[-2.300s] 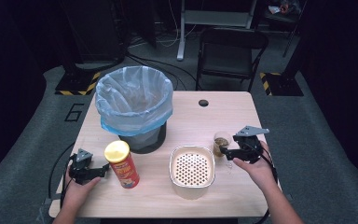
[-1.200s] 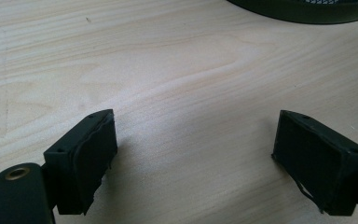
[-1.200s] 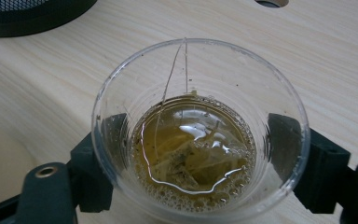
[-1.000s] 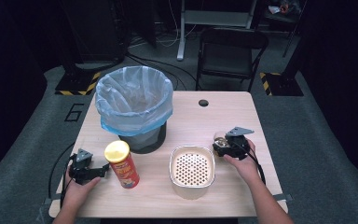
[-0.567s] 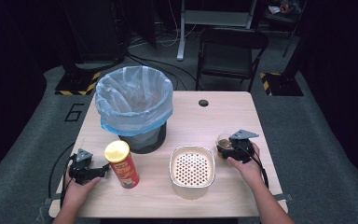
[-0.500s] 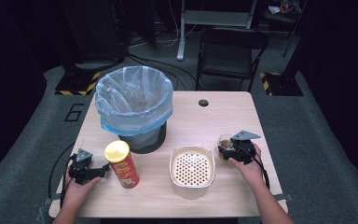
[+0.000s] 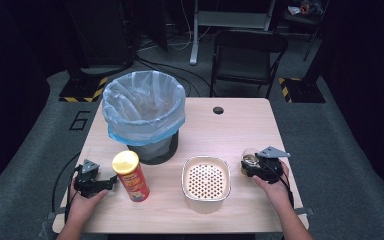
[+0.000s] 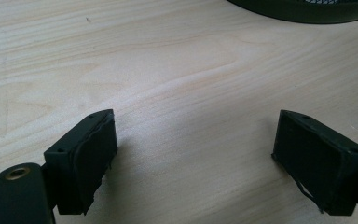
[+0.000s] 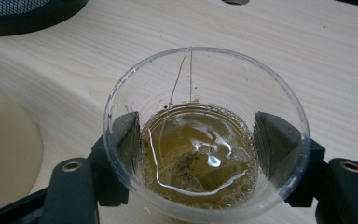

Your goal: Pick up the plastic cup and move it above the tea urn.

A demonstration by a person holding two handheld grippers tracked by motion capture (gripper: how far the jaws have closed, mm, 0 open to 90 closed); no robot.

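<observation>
Your right gripper (image 9: 200,154) grips the clear plastic cup (image 9: 205,135) of amber tea — a jaw presses each side of its wall, and a sunken tea bag (image 9: 191,165) lies in the liquid with its string over the rim. The cup sits near the right edge of the light wooden table (image 7: 240,125), just beside the cream perforated strainer bowl (image 7: 206,182). Your left gripper (image 8: 196,154) rests near the table's left front corner with its jaws wide apart over bare wood — the red crisp tube with a yellow lid (image 7: 130,175) stands just beside it.
</observation>
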